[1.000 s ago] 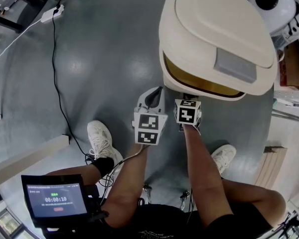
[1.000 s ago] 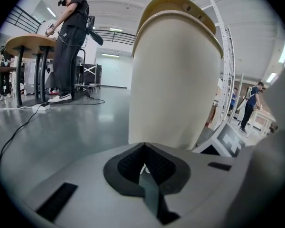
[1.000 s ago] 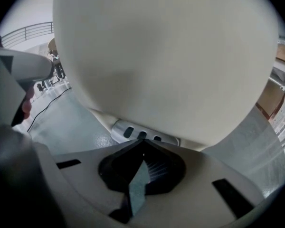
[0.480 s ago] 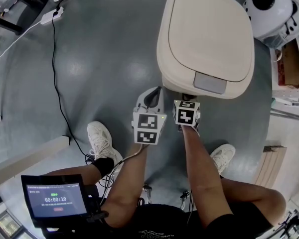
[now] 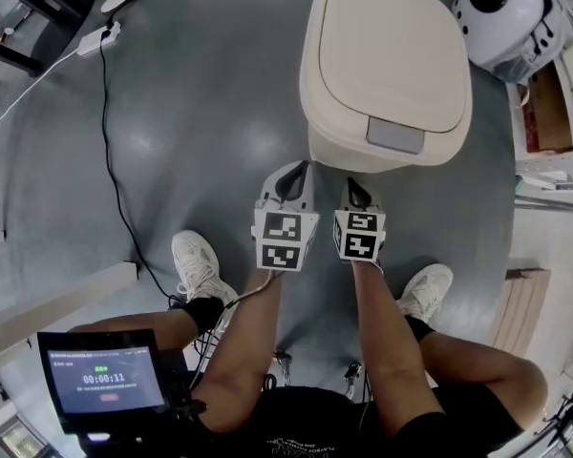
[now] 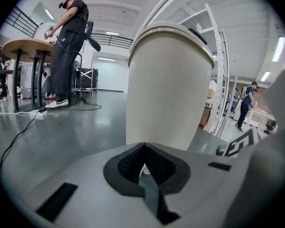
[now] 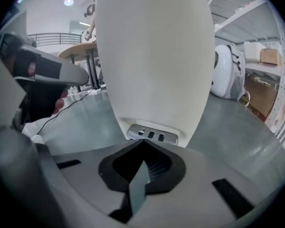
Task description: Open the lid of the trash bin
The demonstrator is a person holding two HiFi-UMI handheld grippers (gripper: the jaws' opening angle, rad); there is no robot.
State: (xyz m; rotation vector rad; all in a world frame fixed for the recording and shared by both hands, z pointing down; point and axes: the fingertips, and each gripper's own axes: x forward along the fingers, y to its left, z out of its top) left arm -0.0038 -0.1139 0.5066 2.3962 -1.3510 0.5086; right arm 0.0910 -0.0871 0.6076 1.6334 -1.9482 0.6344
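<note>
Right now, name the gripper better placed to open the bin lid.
Right. The right gripper points straight at the grey plate at the trash bin's base and lines up with the grey tab on the lid; the left gripper faces only plain wall. Both are shut.

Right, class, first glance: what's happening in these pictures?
A person stands over a cream plastic trash bin, holding a hand-held gripper in each hand. The left hand-held gripper and the right hand-held gripper both have their jaws together on nothing and point at the bin's front, close to it. The bin's cream lid is down. The right one faces the grey pedal at the base.
</note>
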